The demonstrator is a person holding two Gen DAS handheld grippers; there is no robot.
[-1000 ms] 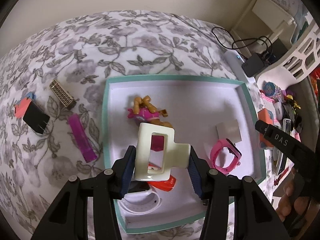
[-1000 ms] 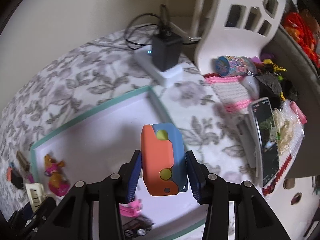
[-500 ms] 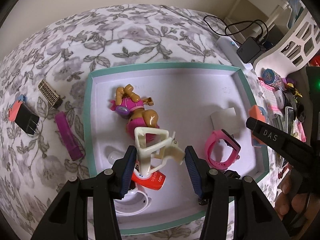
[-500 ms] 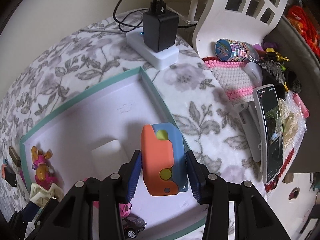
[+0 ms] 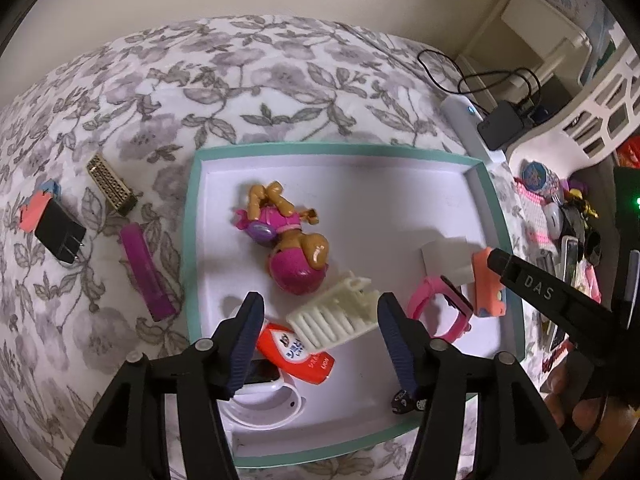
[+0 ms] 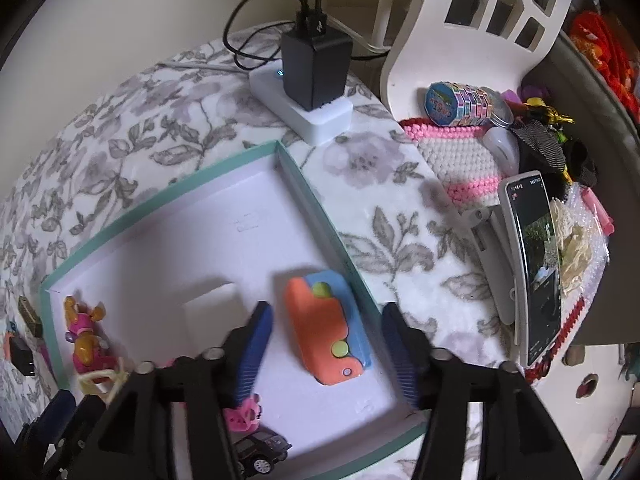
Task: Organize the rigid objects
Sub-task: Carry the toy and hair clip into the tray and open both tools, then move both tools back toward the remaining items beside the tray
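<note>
Teal-rimmed tray (image 5: 191, 240) on the floral-covered tabletop, already holding several toys. Left gripper (image 5: 318, 314) hangs over the tray's near edge, jaws just opened and released; cream hair claw clip (image 5: 338, 314) sits between the pads but untouched, tipped teeth-out against the pink dog figure (image 5: 290, 246) and over the red tag (image 5: 296, 350). Clip looks like light, stiff plastic with thin teeth that could snap, a bit slick; best taken across its solid spine, not the teeth. Right gripper (image 6: 326, 350) also let go, jaws just widened, pads clear on both sides of the orange-and-blue toy (image 6: 324, 326), which lies flat on the tray floor against the right wall near the near-right corner. Blocky, rigid, light by the look; grip its long flat sides. Purple bar (image 5: 146, 272), gold clip (image 5: 110, 190) and black plug (image 5: 60, 234) lie outside the tray's left edge, not yet sorted
</note>
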